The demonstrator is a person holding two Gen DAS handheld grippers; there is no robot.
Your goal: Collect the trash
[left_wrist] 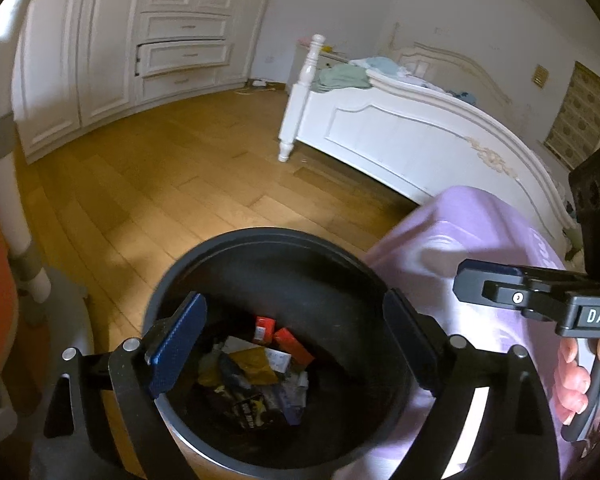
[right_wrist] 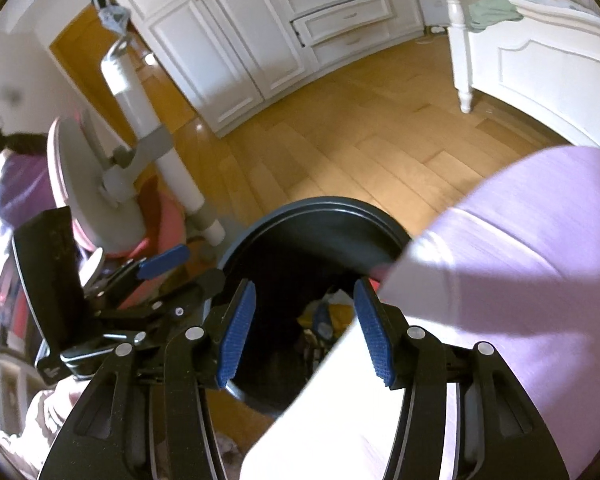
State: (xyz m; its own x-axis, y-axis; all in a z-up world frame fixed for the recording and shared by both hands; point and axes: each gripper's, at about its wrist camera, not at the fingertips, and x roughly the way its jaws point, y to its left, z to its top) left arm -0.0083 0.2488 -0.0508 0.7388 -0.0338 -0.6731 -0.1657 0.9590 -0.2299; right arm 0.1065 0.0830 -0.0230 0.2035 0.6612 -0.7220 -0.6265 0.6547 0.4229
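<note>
bin: round black trash bin (left_wrist: 272,252) standing on the wood floor (left_wrist: 148,184), right under both claws
what's in the bin: a heap of junk at the bottom (left_wrist: 260,376), mostly wrappers, with a couple of red-orange boxes (left_wrist: 292,344), some yellow packaging and a dark printed packet; can't read any of it
purple sheet: big pale purple sheet or bag (left_wrist: 460,232), blurry, draped over the bin's right rim; in the right wrist view it covers the whole right side (right_wrist: 520,240)
left claw: (left_wrist: 296,344) wide open over the bin mouth, nothing between the blue pads (left_wrist: 176,344)
right claw: (right_wrist: 304,332) partly open, pads not pressing anything, though the purple sheet's white edge runs across just beside the right pad (right_wrist: 374,336)
hand: fingers (left_wrist: 572,380) on the right claw's handle
background: white bed (left_wrist: 400,128), white wardrobe (left_wrist: 112,40)
</note>
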